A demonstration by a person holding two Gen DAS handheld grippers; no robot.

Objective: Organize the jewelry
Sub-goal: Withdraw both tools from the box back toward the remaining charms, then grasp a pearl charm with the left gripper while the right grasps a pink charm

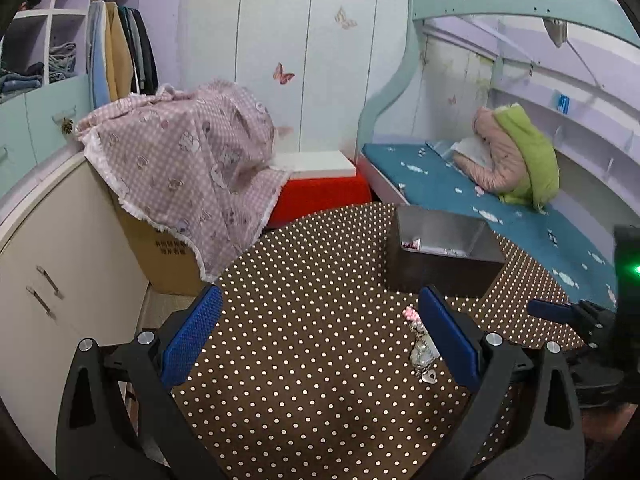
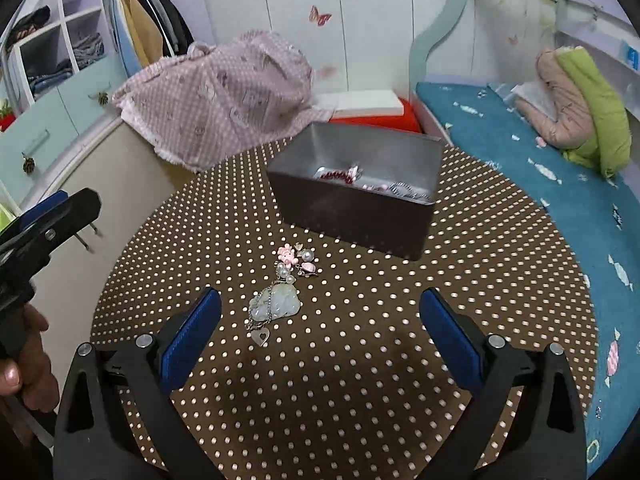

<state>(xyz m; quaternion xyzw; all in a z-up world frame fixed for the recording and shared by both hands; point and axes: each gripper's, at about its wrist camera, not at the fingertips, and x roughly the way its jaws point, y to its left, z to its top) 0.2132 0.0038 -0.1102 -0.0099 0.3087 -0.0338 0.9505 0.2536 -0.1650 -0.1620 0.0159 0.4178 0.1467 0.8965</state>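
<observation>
Jewelry (image 2: 280, 292) heaped loose at centre frame on the dotted tablecloth (image 2: 360, 380): pale jade pendant, heart charm, pearls, pink pieces. Probably left there within easy reach, awaiting pickup. Left gripper (image 1: 316, 336) spread wide, empty, pile beside its right pad. Right gripper (image 2: 320, 336) likewise agape, holding nothing. Up right of centre, dark metal box (image 2: 352, 216), open-topped, already containing red beads and silvery pieces.

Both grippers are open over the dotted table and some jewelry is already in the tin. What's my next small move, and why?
Probably lower the right gripper onto the jade pendant and close. Its open fingers already frame the loose jewelry pile lying on the tablecloth just short of the tin box, while the left gripper sits off to the side.
</observation>
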